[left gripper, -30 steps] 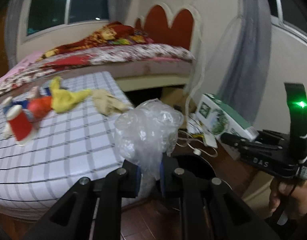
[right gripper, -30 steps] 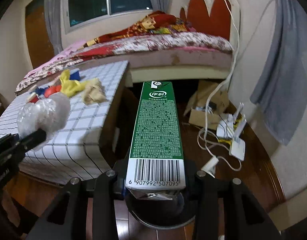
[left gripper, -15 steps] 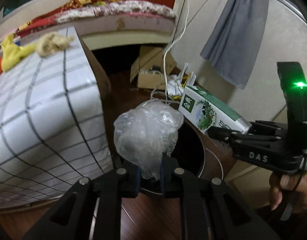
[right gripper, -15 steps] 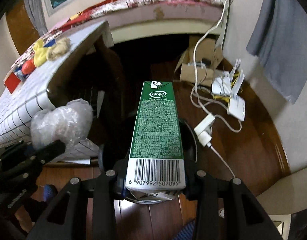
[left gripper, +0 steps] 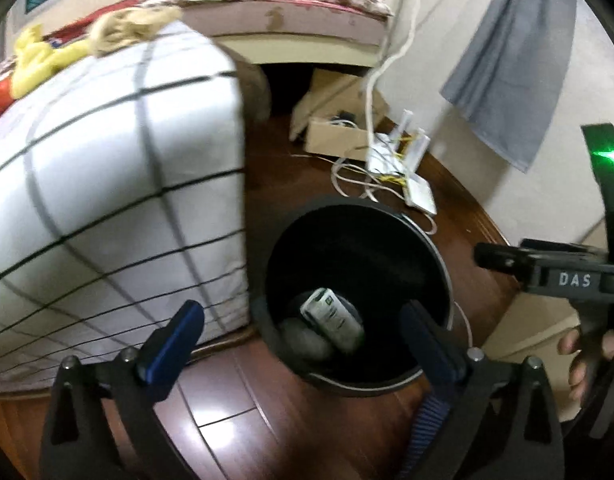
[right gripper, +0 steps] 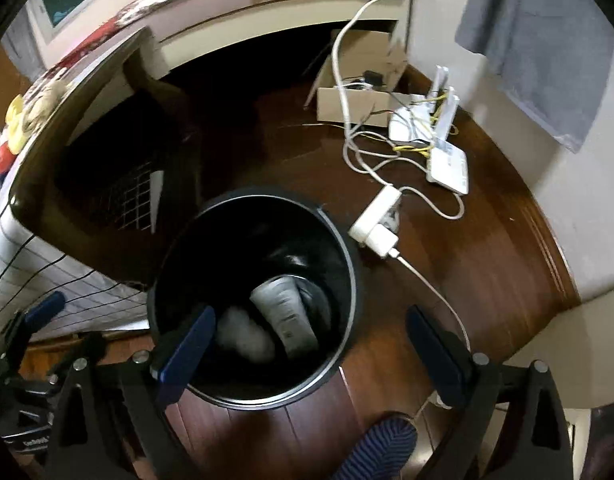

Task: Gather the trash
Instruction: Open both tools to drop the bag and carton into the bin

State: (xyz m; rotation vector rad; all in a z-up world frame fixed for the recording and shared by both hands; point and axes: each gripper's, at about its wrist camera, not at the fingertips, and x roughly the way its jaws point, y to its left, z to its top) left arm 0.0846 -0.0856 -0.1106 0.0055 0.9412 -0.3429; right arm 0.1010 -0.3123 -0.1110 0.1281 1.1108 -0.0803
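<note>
Black round trash bin on wood floor: holds milk carton and crumpled plastic bag. Left gripper and right gripper, jaws just opened, spread, empty above it. Drop step done; next, probably lift away and seek remaining trash.

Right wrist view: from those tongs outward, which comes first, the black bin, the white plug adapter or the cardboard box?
1. Black bin, just beyond the open right tongs, left of centre.
2. White plug adapter, on the floor behind it, right.
3. Cardboard box, by the bed.
</note>
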